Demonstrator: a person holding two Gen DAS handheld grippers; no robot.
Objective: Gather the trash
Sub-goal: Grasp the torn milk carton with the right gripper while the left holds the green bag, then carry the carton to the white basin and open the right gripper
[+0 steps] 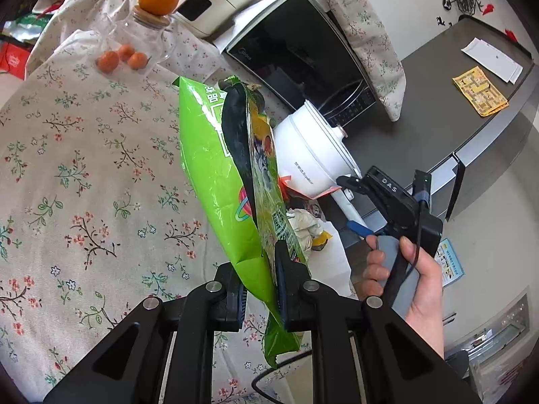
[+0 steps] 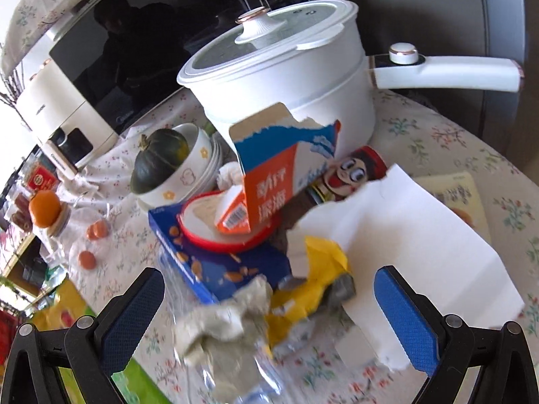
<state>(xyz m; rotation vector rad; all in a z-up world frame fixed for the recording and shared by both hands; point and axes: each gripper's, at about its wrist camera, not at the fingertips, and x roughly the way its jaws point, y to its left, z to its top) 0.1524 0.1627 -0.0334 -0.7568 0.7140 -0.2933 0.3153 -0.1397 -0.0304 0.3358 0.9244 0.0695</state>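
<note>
My left gripper [image 1: 261,286] is shut on the lower end of a green snack bag [image 1: 215,181], which stands up above the floral tablecloth [image 1: 84,175]. A hand holds my right gripper [image 1: 348,202] beside the trash pile. In the right wrist view my right gripper [image 2: 269,313] is open and wide. A crumpled grey tissue [image 2: 222,323], clear plastic and a yellow wrapper [image 2: 313,279] lie between its blue pads [image 2: 404,313] without touching them. Behind these lie a blue box [image 2: 215,269], a red-rimmed lid [image 2: 215,232], a torn orange and blue carton [image 2: 269,185] and a white paper sheet [image 2: 404,235].
A white pot [image 2: 286,74] with a long handle stands behind the pile, and a black microwave [image 1: 303,54] behind that. Stacked bowls with a dark squash [image 2: 161,161] sit left of the pile. A glass jar [image 1: 145,37] topped by an orange and loose small oranges [image 1: 121,57] stand further off. A grey fridge [image 1: 454,101] is at the right.
</note>
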